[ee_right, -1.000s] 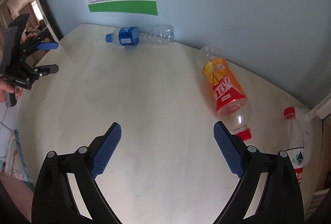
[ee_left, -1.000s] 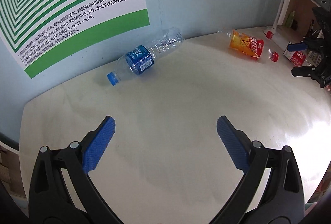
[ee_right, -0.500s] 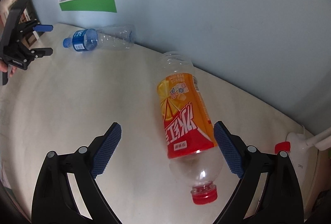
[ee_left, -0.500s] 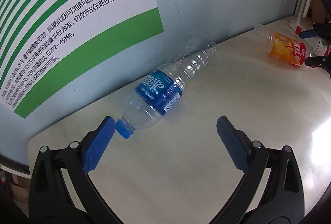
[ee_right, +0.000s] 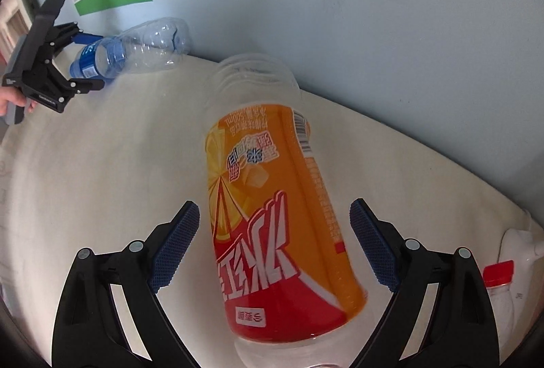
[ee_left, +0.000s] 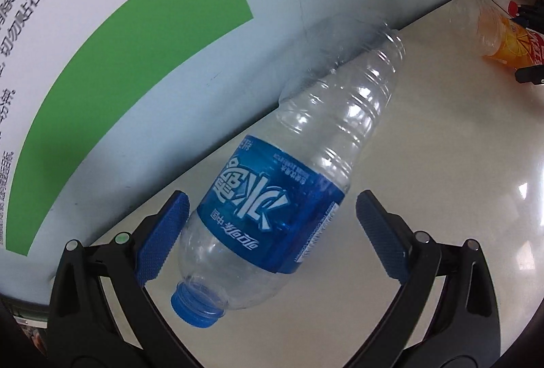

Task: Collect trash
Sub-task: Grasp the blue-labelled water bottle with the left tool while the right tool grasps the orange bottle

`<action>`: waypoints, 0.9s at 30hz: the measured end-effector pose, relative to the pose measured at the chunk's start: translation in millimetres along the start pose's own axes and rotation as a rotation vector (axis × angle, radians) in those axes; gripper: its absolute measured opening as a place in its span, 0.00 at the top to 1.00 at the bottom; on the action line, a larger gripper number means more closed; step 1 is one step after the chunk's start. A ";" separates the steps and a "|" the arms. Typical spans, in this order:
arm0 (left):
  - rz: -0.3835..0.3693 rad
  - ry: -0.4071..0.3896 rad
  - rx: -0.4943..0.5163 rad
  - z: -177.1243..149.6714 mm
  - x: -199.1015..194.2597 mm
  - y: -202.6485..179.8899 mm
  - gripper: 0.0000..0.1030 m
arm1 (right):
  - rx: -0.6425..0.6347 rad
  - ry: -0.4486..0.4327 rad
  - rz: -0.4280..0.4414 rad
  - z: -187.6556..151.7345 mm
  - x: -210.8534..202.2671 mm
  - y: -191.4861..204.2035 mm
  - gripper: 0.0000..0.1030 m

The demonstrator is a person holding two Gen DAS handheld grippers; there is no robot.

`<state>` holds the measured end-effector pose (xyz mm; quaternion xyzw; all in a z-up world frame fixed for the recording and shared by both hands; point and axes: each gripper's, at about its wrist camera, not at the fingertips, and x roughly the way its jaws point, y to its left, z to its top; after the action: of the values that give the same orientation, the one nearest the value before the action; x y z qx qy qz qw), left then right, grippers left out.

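An empty clear bottle with a blue label and blue cap (ee_left: 272,208) lies on its side against the wall, cap toward me. My left gripper (ee_left: 272,221) stands open around it, one blue pad on each side of the label, neither pressing it. An empty bottle with an orange and red label (ee_right: 272,215) lies on the pale table (ee_right: 102,198), neck toward me. My right gripper (ee_right: 273,228) is open astride that bottle's label. In the right wrist view the blue-label bottle (ee_right: 136,51) and the left gripper (ee_right: 90,62) show at far left.
A green and white poster (ee_left: 102,28) hangs on the light blue wall behind the blue-label bottle. A third bottle with a red cap (ee_right: 498,286) stands at the table's right end beside a white lamp base (ee_right: 520,242). A hand (ee_right: 10,102) holds the left gripper.
Both grippers have moved forward onto their bottles: the left now straddles the blue-label bottle, the right straddles the orange one. The jaws stayed open. The bottles have not moved.
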<state>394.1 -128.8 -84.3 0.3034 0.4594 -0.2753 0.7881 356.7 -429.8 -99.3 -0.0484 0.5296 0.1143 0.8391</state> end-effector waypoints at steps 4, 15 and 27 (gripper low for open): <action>-0.020 -0.014 -0.001 6.9 0.5 -7.3 0.14 | -0.006 -0.018 0.008 0.1 0.6 2.1 0.21; -0.016 -0.021 0.009 -1.5 -12.7 -20.8 0.22 | -0.009 -0.024 0.030 2.2 -9.1 11.3 0.37; -0.075 0.000 -0.042 -18.7 -29.5 -23.3 0.30 | 0.017 -0.031 0.055 -9.0 -31.7 -1.8 0.39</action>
<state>354.5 -126.0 -70.6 0.2693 0.4759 -0.2949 0.7836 336.1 -437.8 -74.8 -0.0249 0.5184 0.1336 0.8443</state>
